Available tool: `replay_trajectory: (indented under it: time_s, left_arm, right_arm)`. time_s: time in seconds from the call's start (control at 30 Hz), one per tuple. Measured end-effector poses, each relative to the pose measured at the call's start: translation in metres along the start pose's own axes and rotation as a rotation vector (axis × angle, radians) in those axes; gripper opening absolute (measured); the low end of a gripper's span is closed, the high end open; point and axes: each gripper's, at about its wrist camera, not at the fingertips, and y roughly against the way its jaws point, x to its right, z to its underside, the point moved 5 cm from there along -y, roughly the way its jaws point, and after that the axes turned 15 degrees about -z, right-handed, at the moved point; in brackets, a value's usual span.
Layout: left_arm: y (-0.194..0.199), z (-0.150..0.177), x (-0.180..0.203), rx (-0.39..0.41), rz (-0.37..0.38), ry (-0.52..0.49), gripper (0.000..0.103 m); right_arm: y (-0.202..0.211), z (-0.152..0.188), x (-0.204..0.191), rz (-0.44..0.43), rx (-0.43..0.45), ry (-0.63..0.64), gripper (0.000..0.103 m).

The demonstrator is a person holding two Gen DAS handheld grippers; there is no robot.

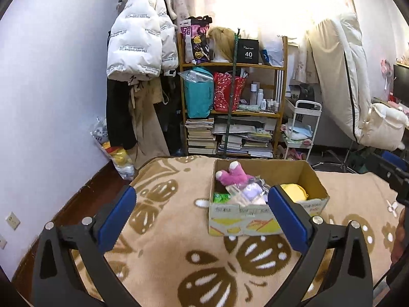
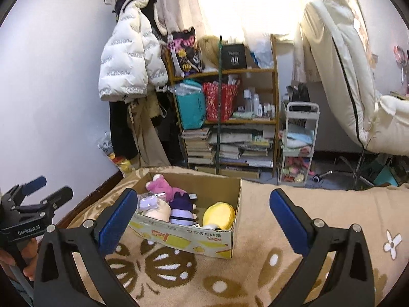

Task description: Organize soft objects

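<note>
My left tongs point(image 1: 202, 211) stand wide apart w/ nothing between the blue pads; right tongs point(image 2: 203, 213) same, jaws spread, empty; both look down at a slant toward the cardboard box point(image 2: 234, 206), which sits on the bed's patterned blanket point(image 1: 163, 232), toward its far edge, nearer the far left corner as the right cam sees it. Judging by that, both are free b/c the soft stuff is already in the box; no toy lies loose on the blanket in either view, so I'd say task is at or near its end.

Box is open-topped, flaps out of the way, so things drop in from above; contents packed side by side to fit. Count, approx: 1 pink plush point(image 1: 234, 175) at the far left corner of the box; 1 yellow plush point(image 2: 220, 215) at the near right corner; 1 dark purple plush point(image 2: 182, 202) mid-box; 1 pale lilac one point(image 2: 147, 202) on the left side; a green bit shows in the left cam, can't tell what; some wrapped in clear plastic. So 4 sure, maybe more under them.

Beyond the bed: 1 wooden shelf point(image 2: 274, 94) w/ books & bags; 1 white puffer jacket point(image 1: 138, 41) hung on the wall.
</note>
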Motion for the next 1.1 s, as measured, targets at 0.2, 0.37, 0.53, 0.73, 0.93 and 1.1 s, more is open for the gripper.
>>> replay_trajectory:
  time_s: [0.2, 0.37, 0.53, 0.73, 0.93, 1.1]
  left_arm:
    - [0.033, 0.001, -0.016, 0.044, -0.012, 0.016, 0.101]
    - [0.054, 0.005, -0.026, 0.073, -0.030, 0.013, 0.101]
    - [0.063, 0.010, -0.034, 0.079, -0.032, 0.035, 0.101]
    - [0.064, 0.013, -0.036, 0.080, -0.032, 0.038, 0.101]
    - [0.064, 0.020, -0.032, 0.076, -0.047, 0.018, 0.101]
    - [0.061, 0.025, -0.029, 0.065, -0.059, 0.012, 0.101]
  right_arm:
    - [0.031, 0.000, -0.011, 0.034, 0.052, 0.027, 0.103]
    - [0.046, 0.005, -0.014, 0.053, 0.058, 0.021, 0.103]
    - [0.060, 0.012, -0.018, 0.063, 0.064, 0.014, 0.103]
    - [0.065, 0.019, -0.010, 0.090, 0.058, -0.015, 0.103]
    - [0.067, 0.020, -0.007, 0.115, 0.060, -0.032, 0.103]
    - [0.064, 0.021, -0.010, 0.113, 0.051, -0.029, 0.103]
